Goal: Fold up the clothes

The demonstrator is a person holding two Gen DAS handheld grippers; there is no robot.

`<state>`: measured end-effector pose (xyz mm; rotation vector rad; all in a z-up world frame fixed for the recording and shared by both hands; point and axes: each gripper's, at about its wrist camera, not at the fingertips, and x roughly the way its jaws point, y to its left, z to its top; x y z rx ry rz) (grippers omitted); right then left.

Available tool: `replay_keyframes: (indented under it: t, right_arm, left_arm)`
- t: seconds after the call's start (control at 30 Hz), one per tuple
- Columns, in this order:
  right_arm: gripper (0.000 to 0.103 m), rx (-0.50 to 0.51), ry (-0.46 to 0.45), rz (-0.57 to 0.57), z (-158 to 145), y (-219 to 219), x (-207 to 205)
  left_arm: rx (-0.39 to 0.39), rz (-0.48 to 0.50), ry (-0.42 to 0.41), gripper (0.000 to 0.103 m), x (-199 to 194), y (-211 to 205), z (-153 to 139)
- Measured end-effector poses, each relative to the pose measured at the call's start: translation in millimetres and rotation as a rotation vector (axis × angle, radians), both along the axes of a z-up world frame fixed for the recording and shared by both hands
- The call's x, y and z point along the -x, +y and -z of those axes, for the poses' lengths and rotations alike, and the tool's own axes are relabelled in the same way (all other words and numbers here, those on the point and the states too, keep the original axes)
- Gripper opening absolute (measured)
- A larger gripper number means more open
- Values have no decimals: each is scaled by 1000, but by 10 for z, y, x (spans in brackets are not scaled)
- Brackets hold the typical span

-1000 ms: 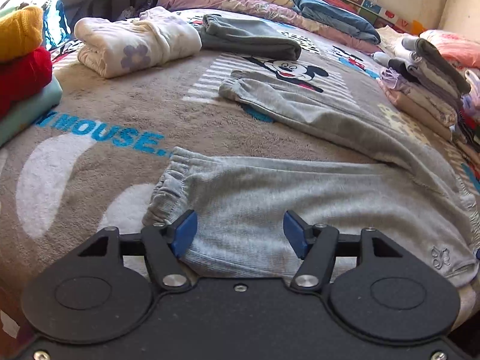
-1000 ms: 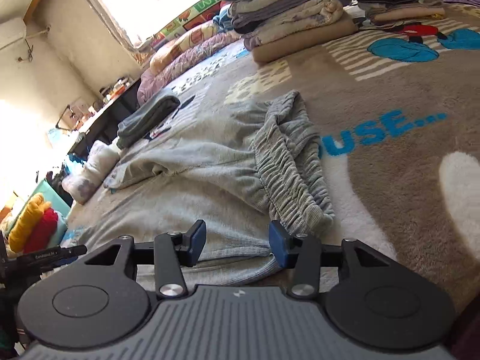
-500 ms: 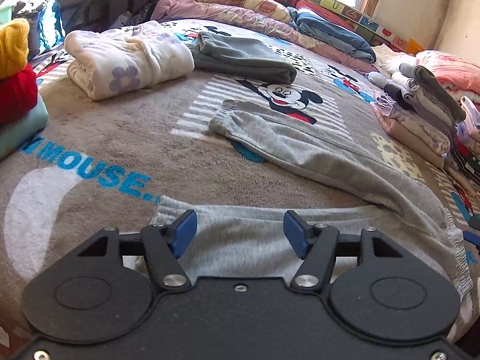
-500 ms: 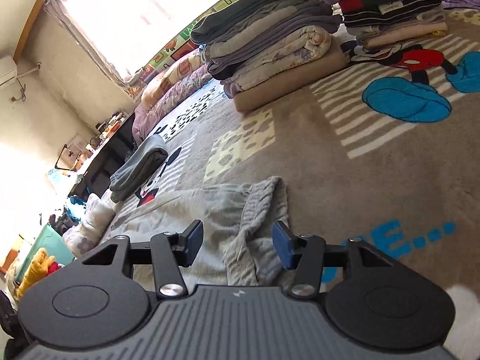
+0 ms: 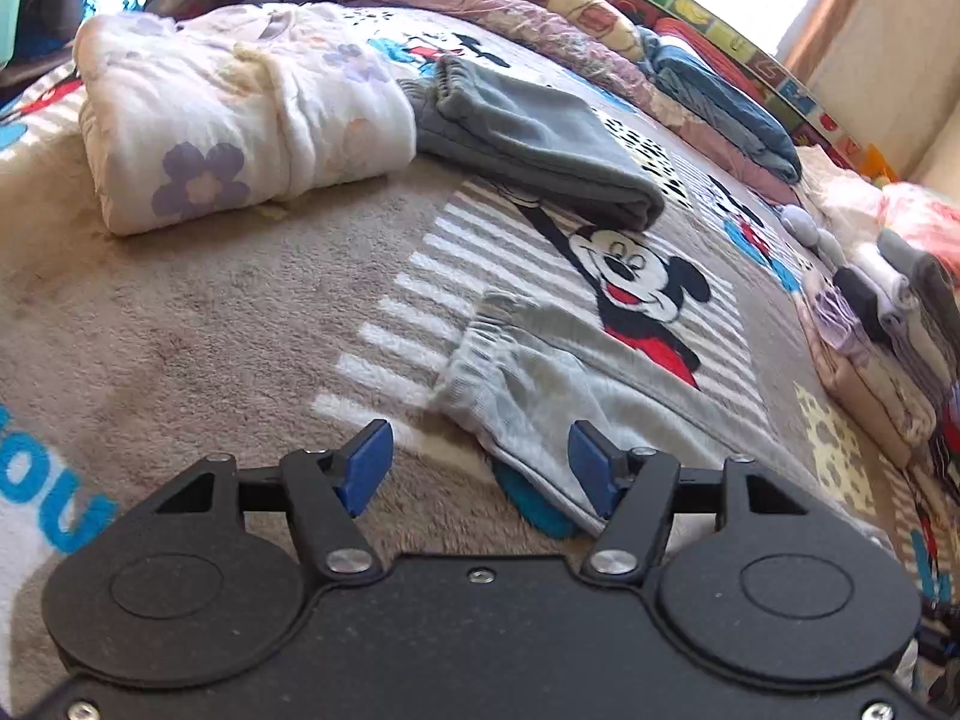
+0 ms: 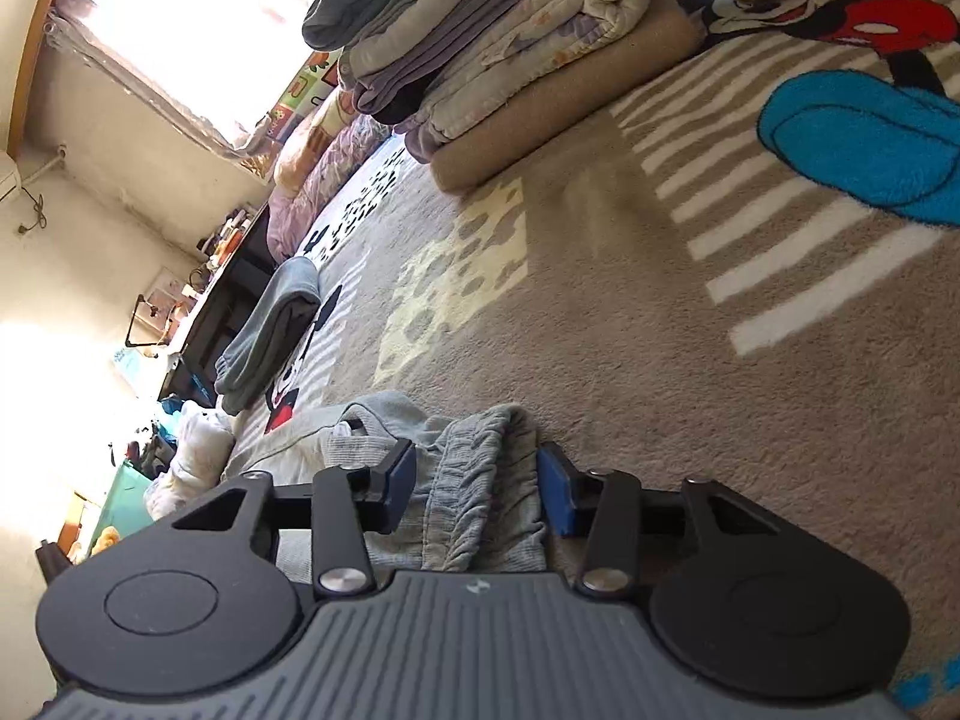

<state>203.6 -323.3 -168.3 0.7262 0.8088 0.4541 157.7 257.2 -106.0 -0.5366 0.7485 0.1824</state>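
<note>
In the left wrist view the left hand-held gripper [image 5: 480, 465] is spread wide with nothing pinched; one cuffed leg of the grey sweatpants [image 5: 540, 372] lies flat on the bed's blanket [image 5: 210, 330], its ribbed cuff just ahead of the jaws and its lower edge running under the right-hand pad. Beyond sit a folded floral white bundle [image 5: 240, 114] and folded grey-blue trousers [image 5: 534, 138], with stacks of folded clothes [image 5: 888, 336] along the right side. To do this step well, I judge the left jaws should settle squarely over the cuff and take both layers before lifting, so the leg carries over without twisting. Writing is scarce here: blue letters on the blanket at the left edge read roughly "OU", part of a longer word, next to a printed Mickey Mouse figure. In the right wrist view the right hand-held gripper [image 6: 477, 489] is closing, with the gathered elastic waistband of the sweatpants [image 6: 474, 480] bunched between its pads; whether the pads already press the cloth I cannot tell. A firm bite on the whole waistband thickness, kept level with the other hand, looks wise. A tall pile of folded blankets and clothes [image 6: 498, 42] stands beyond; no label is readable.
</note>
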Motion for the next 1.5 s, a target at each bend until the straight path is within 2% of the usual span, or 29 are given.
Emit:
replay_keyframes:
  t: [0.13,0.17,0.2,0.23,0.43,0.57,0.63,0.67,0.7,0.73,0.77,0.83,0.97,1.17,1.27,1.4,1.5]
  right_arm:
    - [20,-53,-21,2,47,-13,20]
    - [15,-73,-29,8,57,-20,31]
    - [12,-91,-39,24,54,-33,46]
    - [12,-109,-49,40,51,-45,60]
    - [10,-143,-62,92,48,-71,100]
    - [10,-151,-66,106,44,-163,143]
    - [16,-169,-46,80,48,-179,122]
    - [24,-171,-36,65,45,-180,107]
    - [43,-173,-26,49,43,-182,92]
    - [51,-174,-16,34,39,-182,78]
    - [53,-160,-18,13,12,-169,65]
    - [53,-121,-41,-16,-83,-158,55]
    - [53,-168,-56,-4,-167,-274,32]
    - [53,-166,42,-64,-110,-222,-36]
    - [53,-198,73,-70,-85,-215,7]
    - [53,-198,93,-87,-55,-186,-5]
    - [52,-209,86,-88,-35,-166,-56]
  left_arm:
    - [46,-29,-10,62,-73,20,108]
    - [45,-36,-18,55,-80,0,125]
    - [47,-35,-21,43,-106,-10,134]
    - [50,-34,-24,18,-134,-19,143]
    - [4,-20,-74,16,-121,-98,-7]
    - [17,2,-75,16,-98,-78,-31]
    - [22,19,-66,17,-103,-77,-22]
    - [19,21,-59,17,-106,-84,-12]
    - [18,22,-53,17,-114,-98,0]
    - [21,21,-50,17,-112,-102,12]
    - [26,21,-48,17,-107,-104,23]
    - [34,19,-40,18,-99,-105,51]
    - [44,11,-20,18,-85,-101,121]
    - [48,10,-16,18,-72,-103,137]
    - [47,12,-15,18,-91,-96,133]
    - [44,9,-16,18,-145,-85,121]
    - [50,6,-17,22,-197,-82,138]
